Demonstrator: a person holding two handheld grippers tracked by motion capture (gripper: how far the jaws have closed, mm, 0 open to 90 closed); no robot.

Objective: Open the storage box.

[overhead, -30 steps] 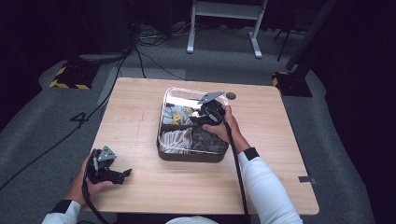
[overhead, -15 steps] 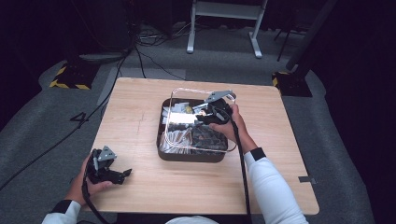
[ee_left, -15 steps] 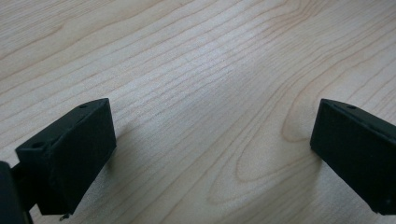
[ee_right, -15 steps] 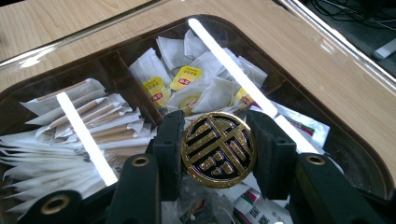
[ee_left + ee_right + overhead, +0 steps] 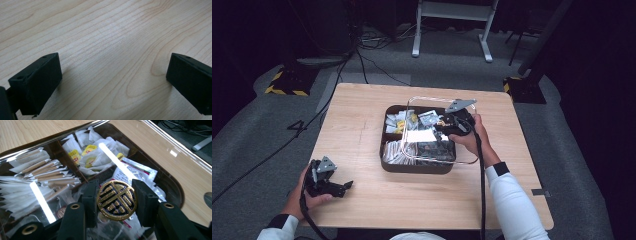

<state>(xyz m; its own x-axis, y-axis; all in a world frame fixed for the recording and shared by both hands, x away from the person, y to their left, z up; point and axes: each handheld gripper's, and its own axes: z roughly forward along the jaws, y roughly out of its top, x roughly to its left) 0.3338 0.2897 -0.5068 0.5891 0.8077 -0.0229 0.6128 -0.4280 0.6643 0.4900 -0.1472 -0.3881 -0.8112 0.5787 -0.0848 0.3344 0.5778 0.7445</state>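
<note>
A: Writing legible anywhere?

B: None readable. Round knob on clear lid: gold emblem on black, stylised pattern, no letters made out. Yellow labels on small packets and print on white sachet: too small to read.

A: Right gripper?

B: Clamped on the knob, one black jaw on each side, pads pressing its rim. Seen from the high view: right gripper held in the right hand over the right half of the dark tray.

A: Position of the lid?

B: Carried above the tray, offset toward the table's right and far side, its near right corner hanging past the tray's edge. Paper-wrapped sticks visible through it.

A: Change from the earlier frames?

B: Lid then seated squarely on the tray; now lifted and shifted rightward, left compartments uncovered.

A: Left gripper?

B: Resting on the table near the left front corner, unmoved, jaws spread wide with bare wood between them.
</note>
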